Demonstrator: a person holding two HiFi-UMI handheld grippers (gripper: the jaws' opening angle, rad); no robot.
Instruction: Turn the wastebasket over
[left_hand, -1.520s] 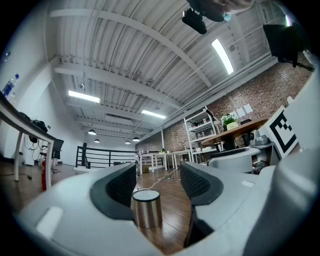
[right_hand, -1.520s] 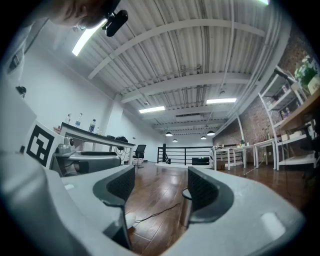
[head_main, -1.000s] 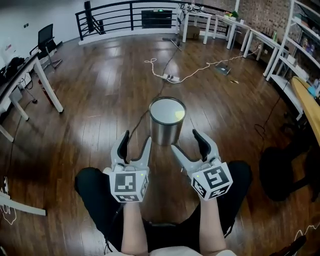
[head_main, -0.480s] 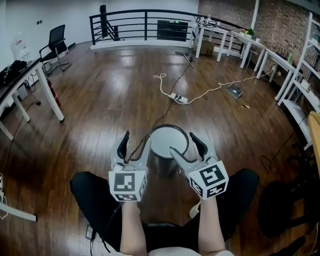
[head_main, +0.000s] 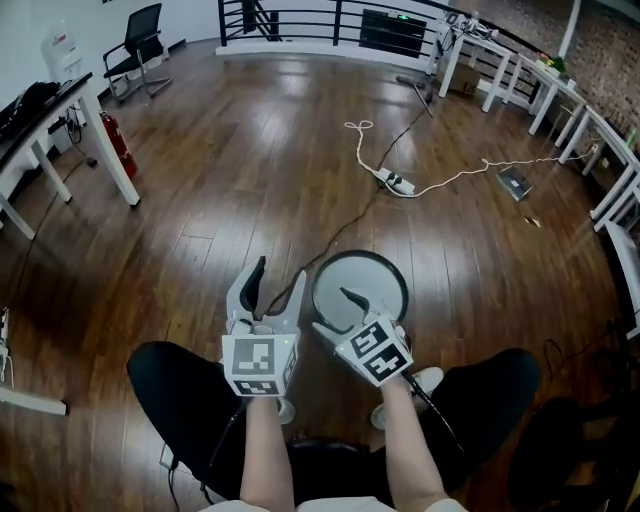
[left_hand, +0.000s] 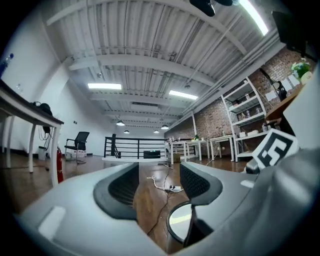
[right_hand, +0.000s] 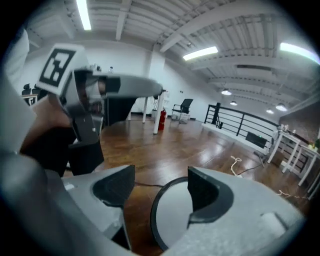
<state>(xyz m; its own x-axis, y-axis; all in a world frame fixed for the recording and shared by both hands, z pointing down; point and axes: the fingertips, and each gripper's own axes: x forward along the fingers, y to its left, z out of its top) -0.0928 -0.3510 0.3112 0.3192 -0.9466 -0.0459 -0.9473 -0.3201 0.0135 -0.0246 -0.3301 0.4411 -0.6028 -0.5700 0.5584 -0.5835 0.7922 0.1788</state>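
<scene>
Since a second ago both grippers have come in on the wastebasket (head_main: 372, 285), which stands upright on the wood floor (head_main: 250, 180) just in front of the person's legs. The right gripper (head_main: 336, 312) now tips down over its round top's near-left edge. Its jaws are apart with nothing clamped, and contact is unclear. The left gripper (head_main: 278, 283) sits level just left of the wastebasket, jaws partly apart, empty.

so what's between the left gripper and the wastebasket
Just wood floor with a thin dark cable running past the wastebasket; the left gripper view shows it between the left gripper's open jaws.
</scene>
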